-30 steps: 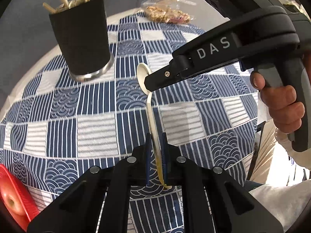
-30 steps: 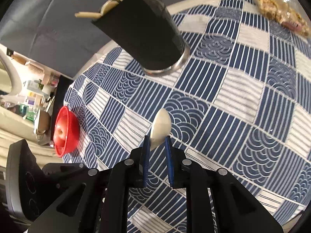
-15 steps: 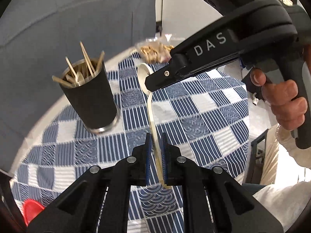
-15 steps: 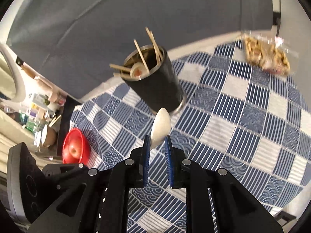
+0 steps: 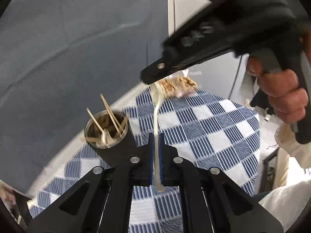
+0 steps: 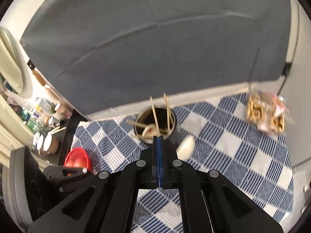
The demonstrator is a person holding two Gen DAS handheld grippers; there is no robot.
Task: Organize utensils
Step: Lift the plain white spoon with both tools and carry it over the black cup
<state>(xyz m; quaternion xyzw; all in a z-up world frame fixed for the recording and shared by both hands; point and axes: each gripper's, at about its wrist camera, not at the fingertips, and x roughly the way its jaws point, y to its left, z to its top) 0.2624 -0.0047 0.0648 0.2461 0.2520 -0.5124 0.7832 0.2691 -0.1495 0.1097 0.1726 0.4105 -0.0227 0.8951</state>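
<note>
Gripping the spoon (image 5: 156, 116) by its handle in the left gripper (image 5: 155, 136), pads pinched almost together on it, bowl end raised in the air above the cloth (image 5: 213, 136), just right of the holder (image 5: 106, 130); right gripper (image 6: 159, 138) just now closed to touching pads, with nothing between them, the spoon's bowl showing outside them to the right. Risks from here: pivoting of the spoon in a one-ended pinch on a thin handle, then a drop onto the cloth; knocking the bowl with the shut right gripper, close beside it; catching on the sticks (image 5: 109, 112) leaning out of the holder and scattering them, or tipping the holder, likely if lowered at a slant; missing the rim if released early. As for writing: pale letters on the right gripper's side, seen from the left wrist, too blurred to read; nothing legible on the snack bag (image 6: 266, 116) either; no other label made out.
</note>
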